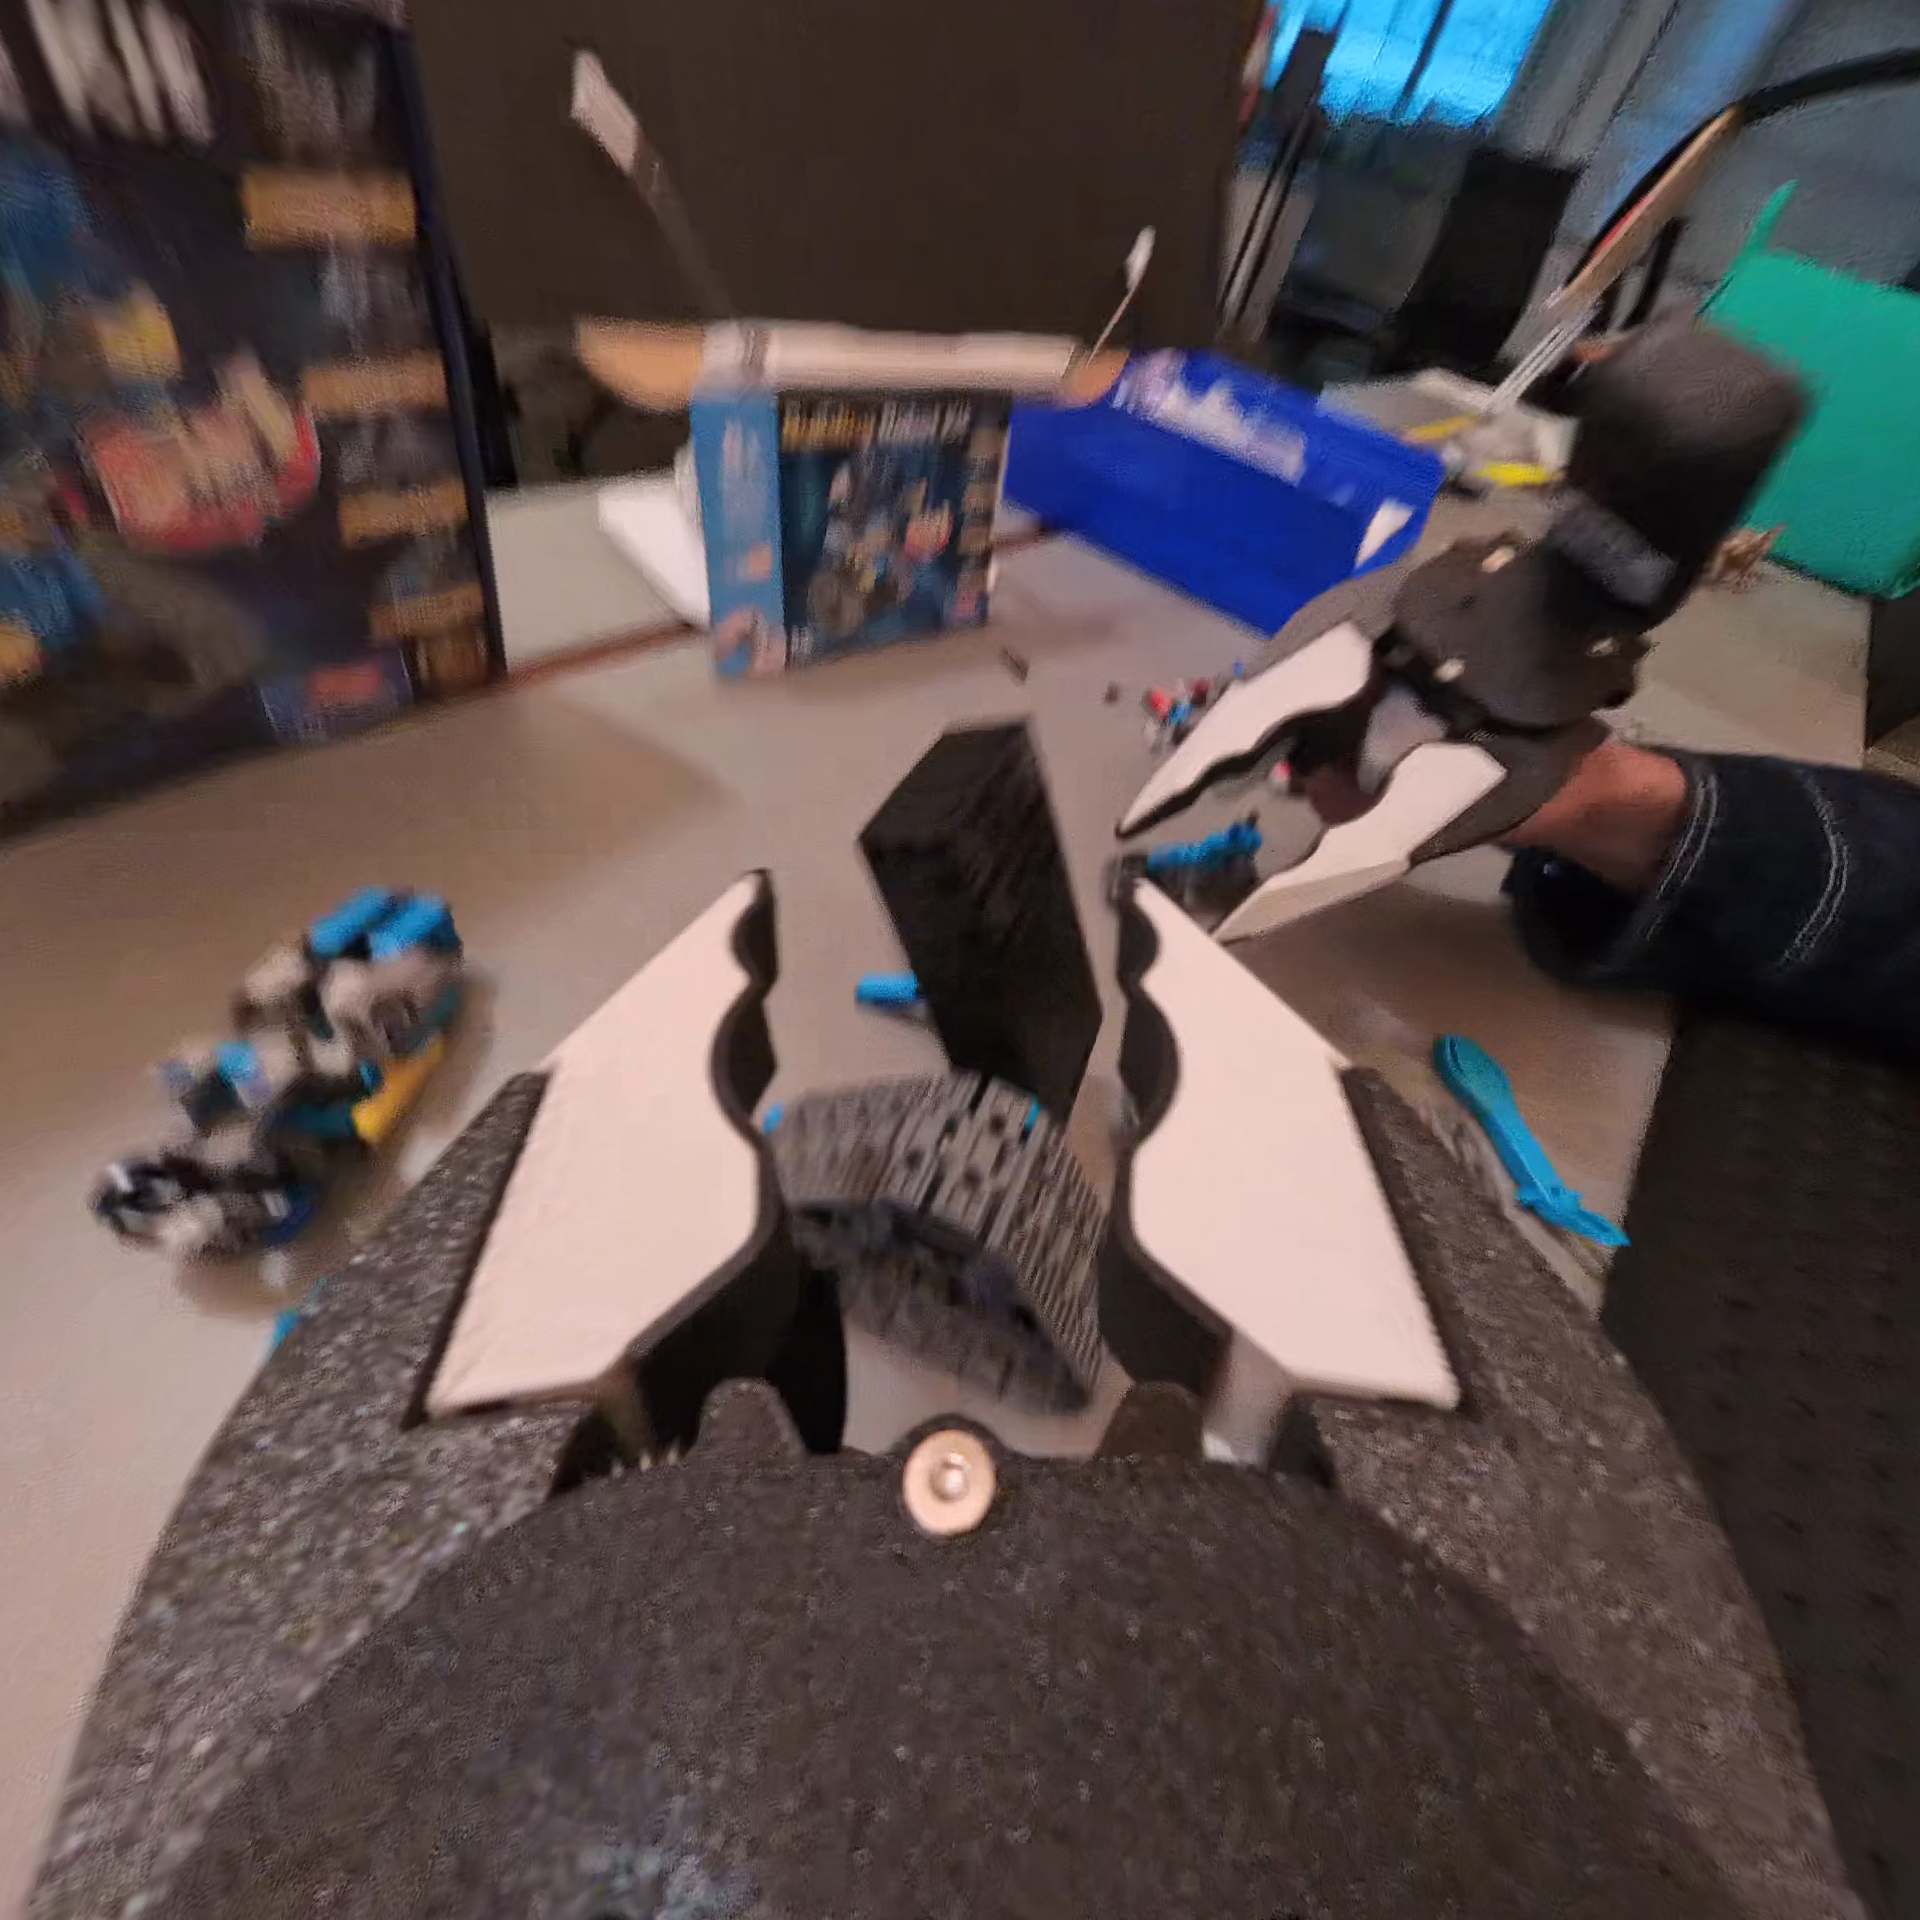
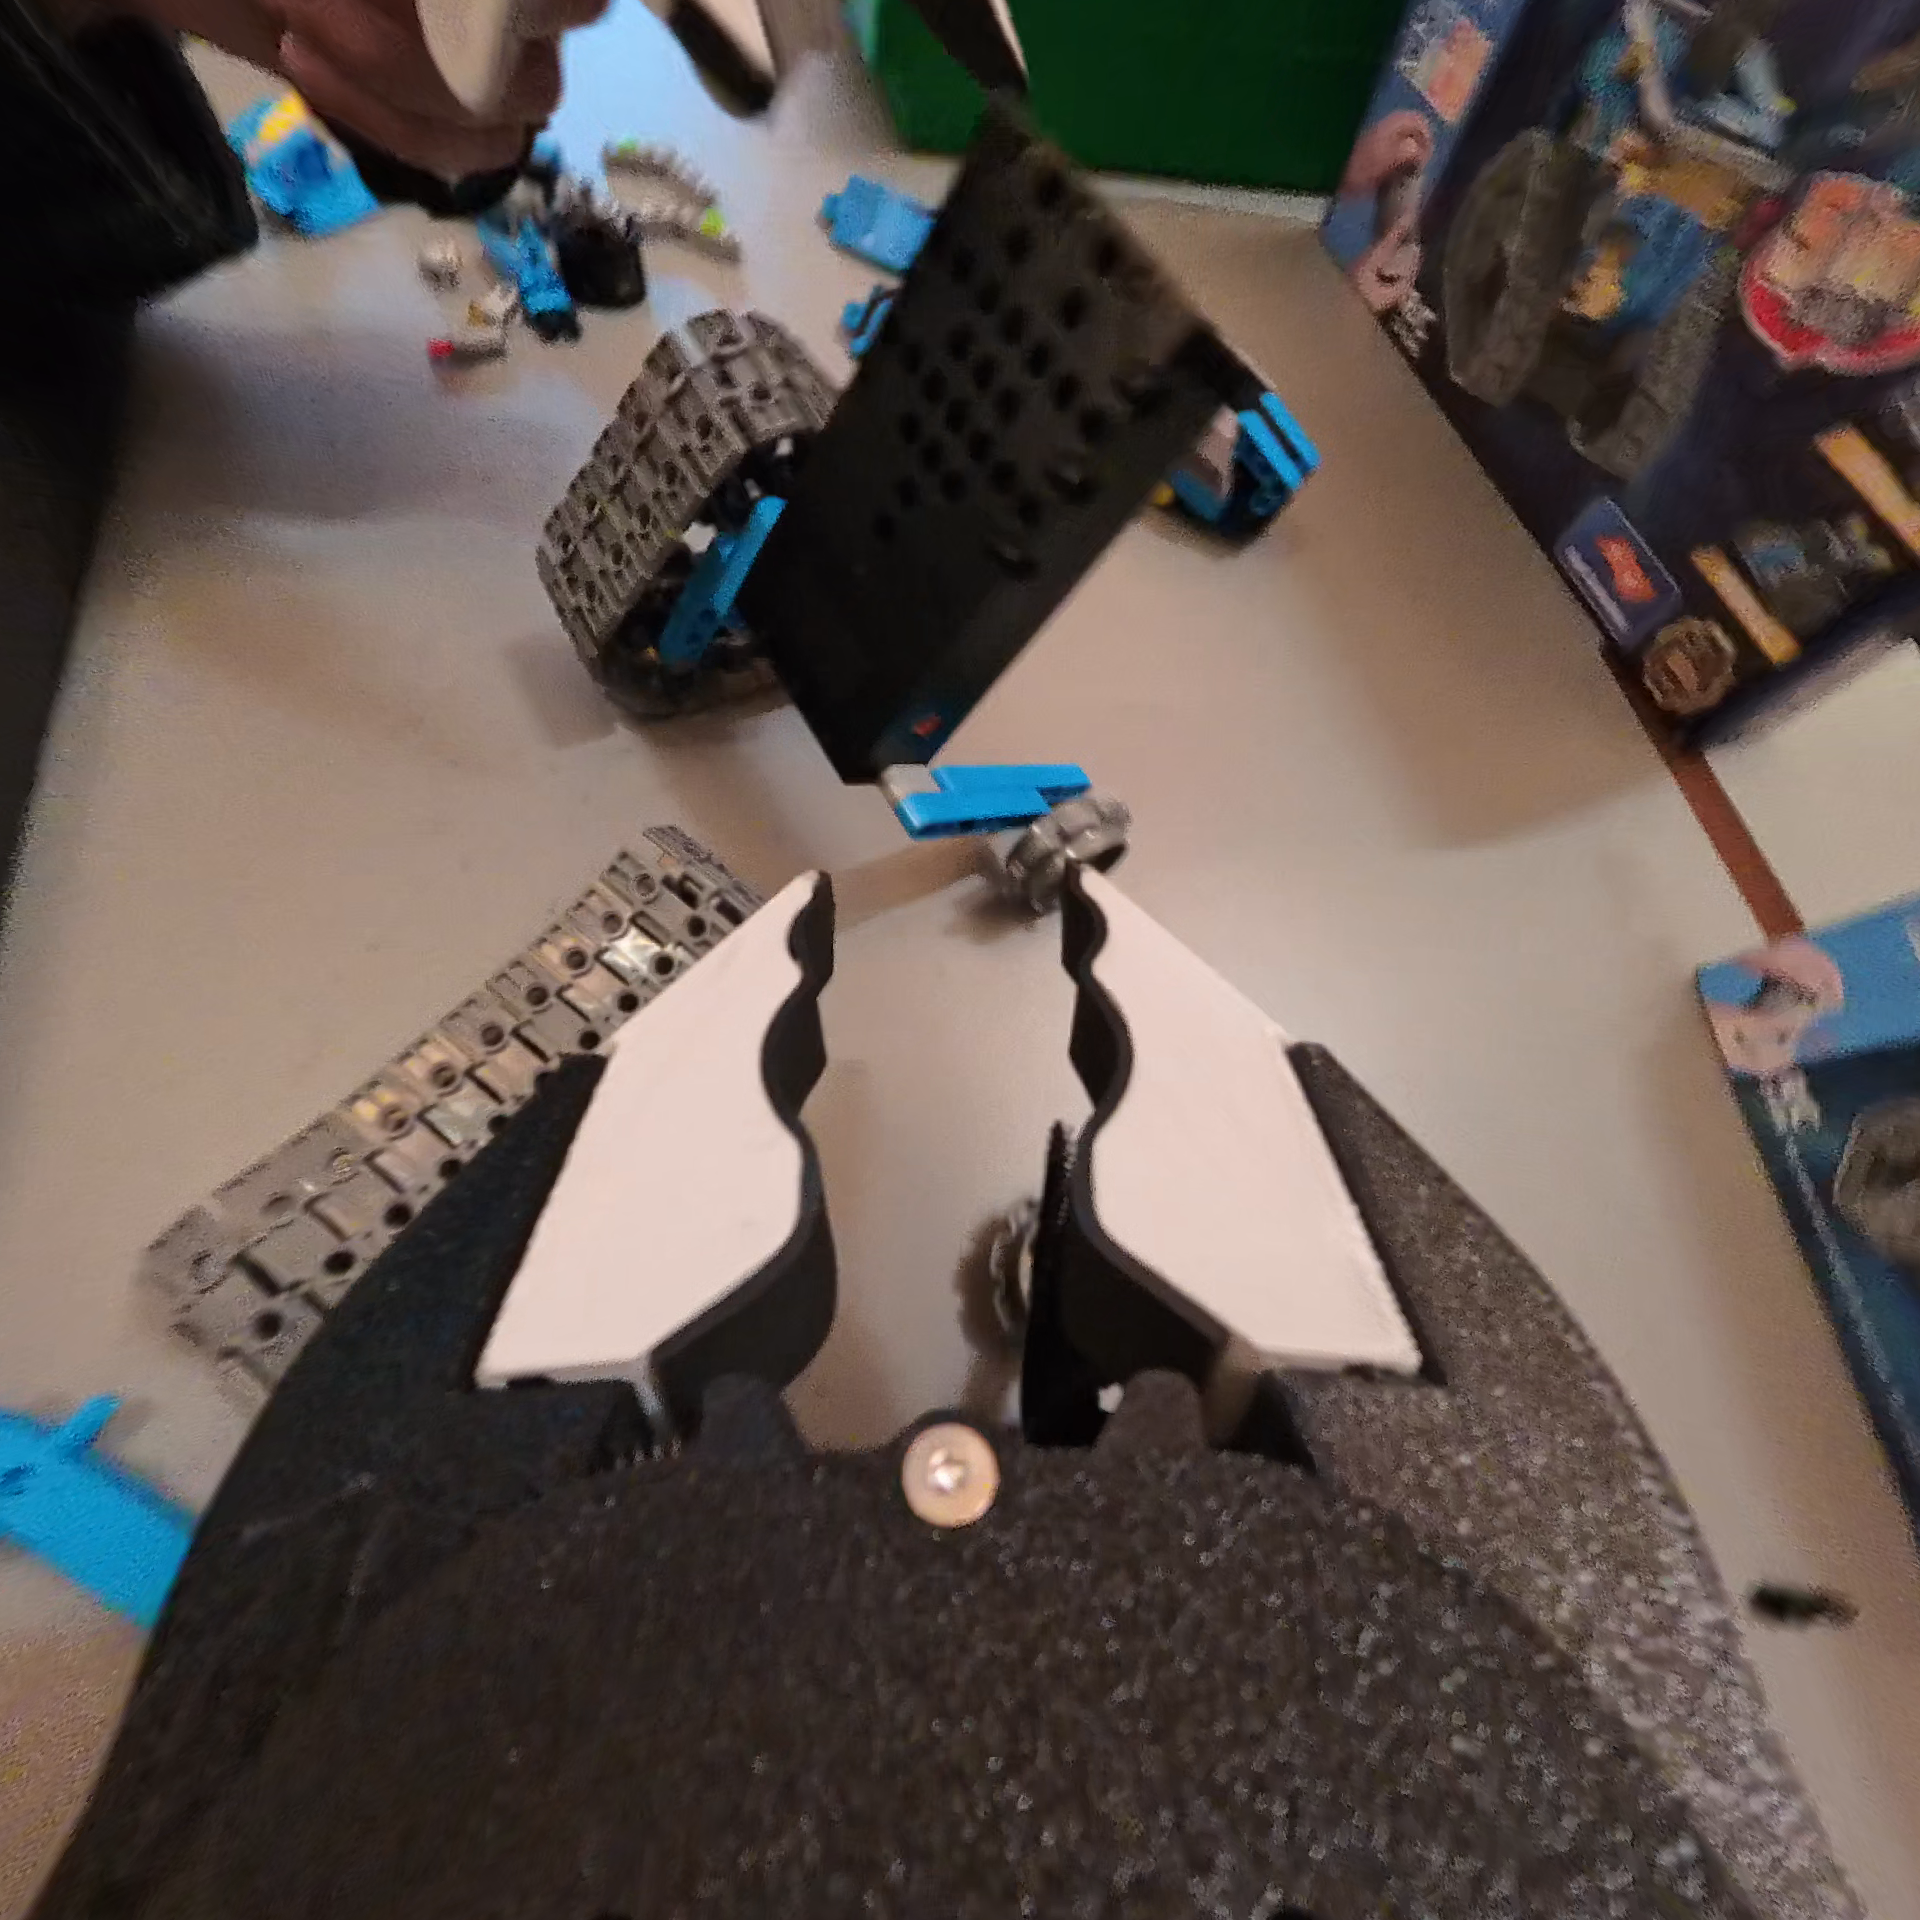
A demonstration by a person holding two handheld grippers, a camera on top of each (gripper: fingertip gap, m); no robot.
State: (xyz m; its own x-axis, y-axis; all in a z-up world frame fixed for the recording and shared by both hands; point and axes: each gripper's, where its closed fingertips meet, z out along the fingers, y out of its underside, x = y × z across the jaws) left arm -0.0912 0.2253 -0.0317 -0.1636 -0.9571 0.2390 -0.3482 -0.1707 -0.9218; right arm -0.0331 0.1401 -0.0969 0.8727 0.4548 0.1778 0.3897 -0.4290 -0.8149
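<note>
A brick-built model lies tilted on the grey table: a black perforated block (image 1: 977, 914) (image 2: 977, 436) with a grey tread loop (image 1: 935, 1226) (image 2: 665, 488) on one side. My left gripper (image 1: 945, 894) is open and straddles it; whether a finger touches it is unclear. A blue beam (image 2: 987, 795) and a grey gear (image 2: 1070, 836) stick out at the block's near end. My right gripper (image 2: 945, 883) is open and empty just short of that gear. It also shows in the left wrist view (image 1: 1174, 883). A loose tread strip (image 2: 416, 1122) lies left of it.
A small blue, black and white build (image 1: 301, 1060) lies at left. Printed boxes stand around: a tall one (image 1: 208, 416) (image 2: 1662, 364), a small one (image 1: 852, 520), a blue one (image 1: 1216, 478). Also a blue tool (image 1: 1507, 1132), loose parts (image 2: 520, 270), a green bin (image 2: 1122, 83) and a second gear (image 2: 997, 1278). The black perforated block (image 1: 977, 914) is about 4 centimeters from my left fingertips and 10 centimeters from my right. Look for it in the right wrist view (image 2: 964, 348) too. To the grey gear (image 2: 1070, 836): right tips about 5 centimeters, left tips about 15 centimeters.
</note>
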